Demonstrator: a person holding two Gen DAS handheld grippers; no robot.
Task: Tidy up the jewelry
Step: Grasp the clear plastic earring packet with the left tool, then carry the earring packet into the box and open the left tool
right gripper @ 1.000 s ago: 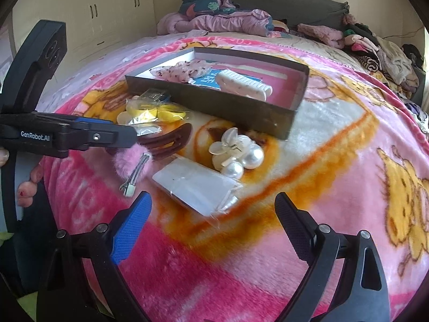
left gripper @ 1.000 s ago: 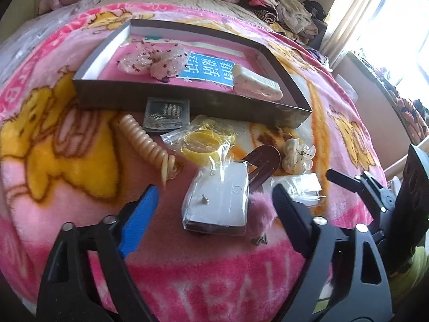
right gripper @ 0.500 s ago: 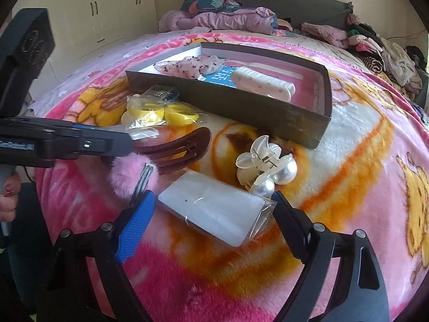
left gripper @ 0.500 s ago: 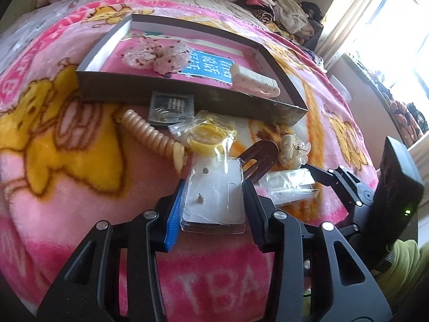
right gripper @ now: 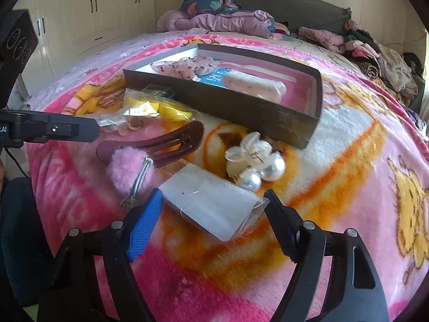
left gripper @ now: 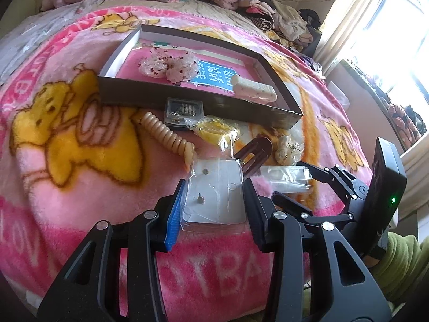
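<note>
Your left gripper points down at the pink cartoon blanket and pinches a clear plastic packet with a white earring card. Your right gripper, tilted down too, is closing around a second clear packet with white card, not yet pressing it. Both packets lie before the shallow dark cardboard tray.

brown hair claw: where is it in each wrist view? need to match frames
Left wrist: brown hair claw sits right of centre, partly behind the packet between the left gripper's fingers.
Right wrist: it lies left of centre, behind the pink pompom clip.
Shared landmark: the dark tray, lying beyond the claw in both.
</note>
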